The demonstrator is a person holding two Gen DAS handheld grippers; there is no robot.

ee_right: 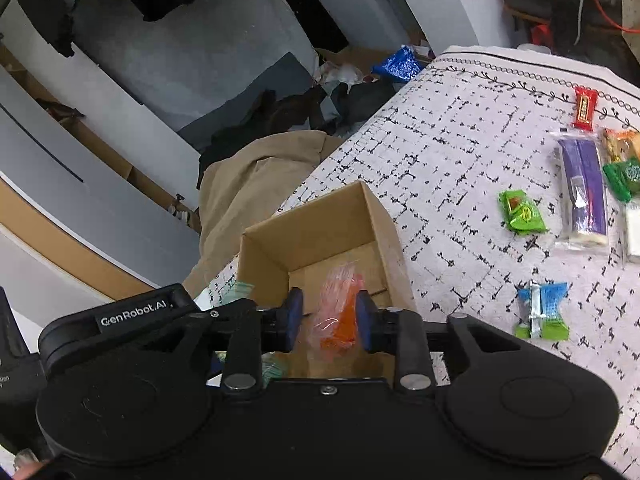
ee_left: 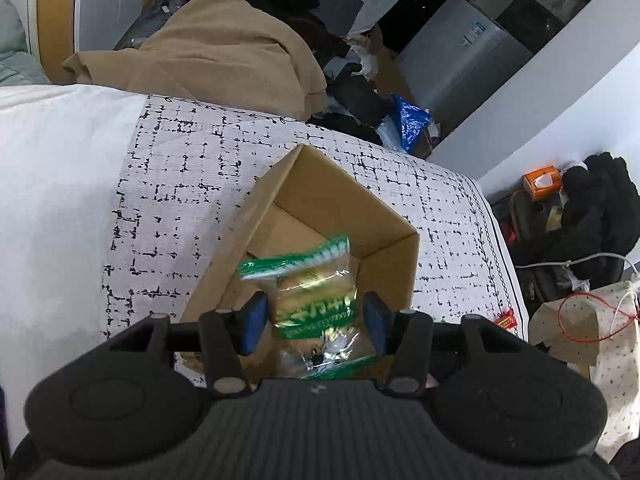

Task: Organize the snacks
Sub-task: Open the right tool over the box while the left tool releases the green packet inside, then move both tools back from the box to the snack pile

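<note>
Two hand-held grippers hang over an open cardboard box (ee_left: pixel 384 216) on a bed spread with a black-and-white grid-patterned cover (ee_left: pixel 192 184). The left gripper (ee_left: pixel 316 318) has its blue pads spread wide, a green-and-clear snack packet (ee_left: pixel 312 292) blurred between them without touching either pad, above the box's opening. The right gripper (ee_right: pixel 329 322) also stands with jaws apart, an orange snack in clear wrap (ee_right: pixel 338 316) between them; whether the right pad touches it cannot be told. Beyond the box, on the cover, loose snacks lie scattered: a blue-and-green candy (ee_right: pixel 542 314) nearest, then a lime-green packet (ee_right: pixel 520 212), a long purple bar in clear wrap (ee_right: pixel 582 196), a green-wrapped packet (ee_right: pixel 624 176) at the frame's edge, and a small red bar (ee_right: pixel 585 108) near the cover's leafy border. Past the bed's far side, a tan blanket (ee_left: pixel 216 48) lies heaped, with a blue crinkled bag (ee_left: pixel 412 120) among floor clutter.
</note>
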